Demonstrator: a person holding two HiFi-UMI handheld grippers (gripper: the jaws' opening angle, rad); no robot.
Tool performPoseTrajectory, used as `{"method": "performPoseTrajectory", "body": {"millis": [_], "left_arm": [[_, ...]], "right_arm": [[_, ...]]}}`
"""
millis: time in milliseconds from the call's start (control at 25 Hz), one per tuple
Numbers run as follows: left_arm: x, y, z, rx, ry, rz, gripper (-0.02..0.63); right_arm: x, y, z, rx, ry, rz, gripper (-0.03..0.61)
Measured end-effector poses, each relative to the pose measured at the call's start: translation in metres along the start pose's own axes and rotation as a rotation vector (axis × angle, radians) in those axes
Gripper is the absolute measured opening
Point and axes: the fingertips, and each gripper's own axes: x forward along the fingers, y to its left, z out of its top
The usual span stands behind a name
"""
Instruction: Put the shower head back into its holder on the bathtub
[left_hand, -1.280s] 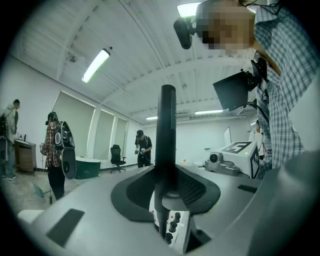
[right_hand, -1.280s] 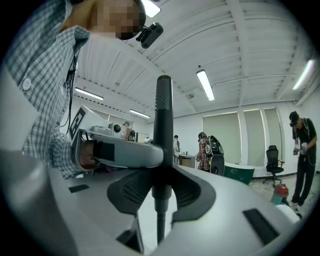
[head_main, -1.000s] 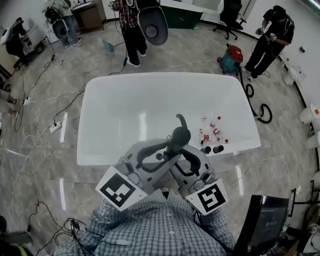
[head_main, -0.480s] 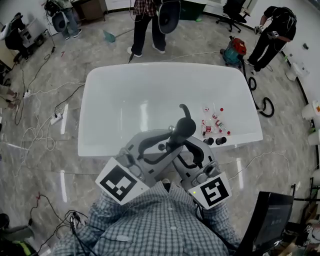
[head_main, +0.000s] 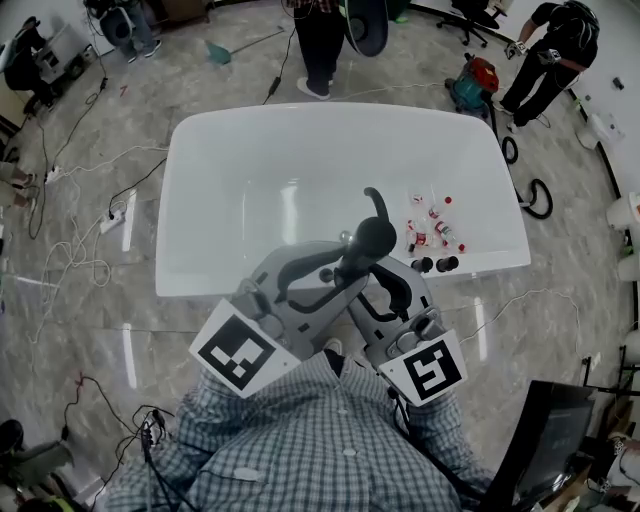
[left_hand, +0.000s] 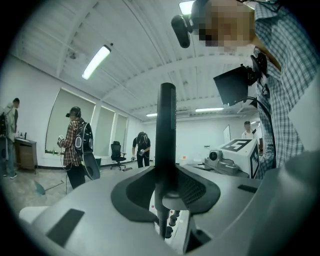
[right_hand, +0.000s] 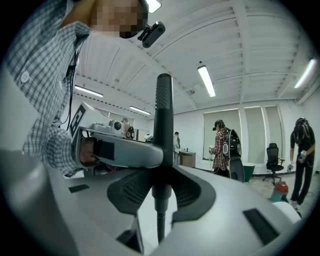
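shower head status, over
Left gripper, right gripper both shut on black shower head. Held over white bathtub, not yet docked. Small red-capped bottles in tub.

Glossy marble floor (head_main: 90, 340) strewn with cables (head_main: 75, 265); tube lights (left_hand: 96, 61) on a white ceiling (left_hand: 145, 45).

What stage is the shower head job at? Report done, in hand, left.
Done: the shower head is off the tub and picked up.
In hand: the left gripper and right gripper both have their fingers clamped on its dark handle, above the near rim of the bathtub.
Left: seat it in its holder, which I cannot single out here, then let go.
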Motion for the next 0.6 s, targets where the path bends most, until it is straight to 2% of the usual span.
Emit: {"method": "performPoseTrajectory", "body": {"millis": [600], "left_arm": [[0.009,-0.001,-0.029,0.010,0.042,-0.022,0.126]], "right_arm": [[-0.002,-0.004,-0.030,0.037,0.028,-0.016,0.121]]}}
